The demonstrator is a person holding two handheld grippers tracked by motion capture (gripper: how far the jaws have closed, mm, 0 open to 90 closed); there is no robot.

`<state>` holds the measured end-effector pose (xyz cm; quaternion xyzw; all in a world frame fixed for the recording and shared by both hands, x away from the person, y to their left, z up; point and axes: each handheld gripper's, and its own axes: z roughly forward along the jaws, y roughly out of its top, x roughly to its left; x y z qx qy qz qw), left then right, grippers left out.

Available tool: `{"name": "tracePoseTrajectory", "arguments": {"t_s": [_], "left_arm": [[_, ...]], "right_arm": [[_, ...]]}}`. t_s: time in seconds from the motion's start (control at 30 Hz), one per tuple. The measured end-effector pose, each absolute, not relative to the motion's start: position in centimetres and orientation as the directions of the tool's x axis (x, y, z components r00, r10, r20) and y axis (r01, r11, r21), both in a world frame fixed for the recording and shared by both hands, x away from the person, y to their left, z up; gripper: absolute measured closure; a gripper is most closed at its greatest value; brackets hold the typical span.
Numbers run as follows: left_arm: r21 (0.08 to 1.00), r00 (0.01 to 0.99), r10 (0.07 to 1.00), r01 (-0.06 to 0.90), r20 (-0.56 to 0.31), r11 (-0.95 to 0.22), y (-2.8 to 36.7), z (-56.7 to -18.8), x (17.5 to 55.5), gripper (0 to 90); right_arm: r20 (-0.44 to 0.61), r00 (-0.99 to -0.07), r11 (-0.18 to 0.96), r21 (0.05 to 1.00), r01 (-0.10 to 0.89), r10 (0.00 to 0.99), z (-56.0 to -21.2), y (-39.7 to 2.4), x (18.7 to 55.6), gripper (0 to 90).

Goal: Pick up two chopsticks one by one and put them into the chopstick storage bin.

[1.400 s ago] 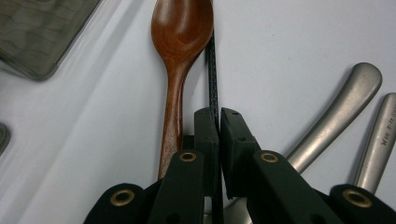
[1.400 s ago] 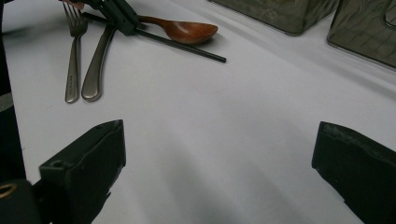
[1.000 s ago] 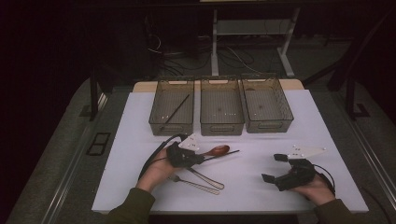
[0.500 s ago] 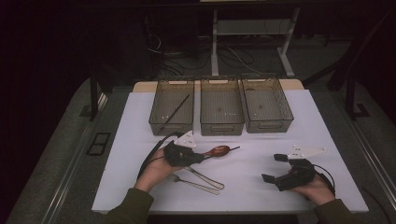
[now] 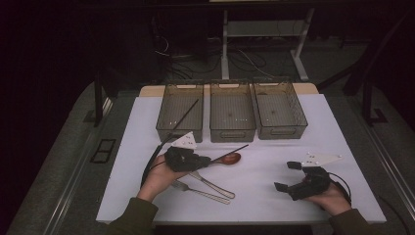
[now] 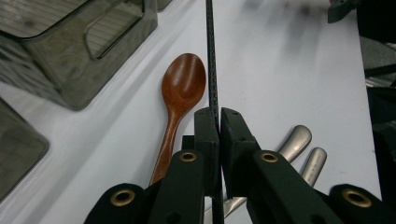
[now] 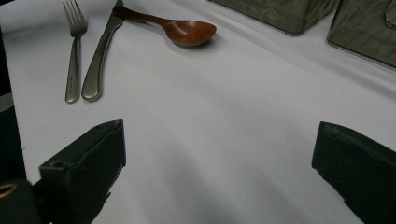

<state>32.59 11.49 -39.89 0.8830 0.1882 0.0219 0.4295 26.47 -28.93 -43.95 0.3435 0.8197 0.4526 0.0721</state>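
A: What is the left hand-held gripper holding?

B: A thin black chopstick. The jaws are squeezed tight on it, near one end. The rest pokes out over the white counter, just above the wooden spoon.

A: Will it be hard to carry?

B: I think it is very light. It looks stiff and straight, so it should not bend. But it is skinny and smooth, so it could slip or swing round in the jaws. Holding it closer to the middle would keep it steadier.

A: And the right hand-held gripper?

B: Its jaws are wide apart with nothing in them. It rests low over the counter, well apart from the chopstick.

A: What else is there?

B: A fork and a knife lie side by side near the spoon. Three see-through bins stand at the back. The left bin has another black stick leaning in it, so I guess this one goes there too.
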Motion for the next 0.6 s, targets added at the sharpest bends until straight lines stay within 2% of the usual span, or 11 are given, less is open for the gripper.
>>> {"name": "tracePoseTrajectory", "arguments": {"t_s": [0.6], "left_arm": [[0.783,0.875,0.447,0.406,-0.185,-0.472,13.8,-38.6,33.0,85.3]], "right_arm": [[0.215,-0.737,0.323,0.796,0.512,0.641,-44.2,-29.1,26.7,2.2]]}}
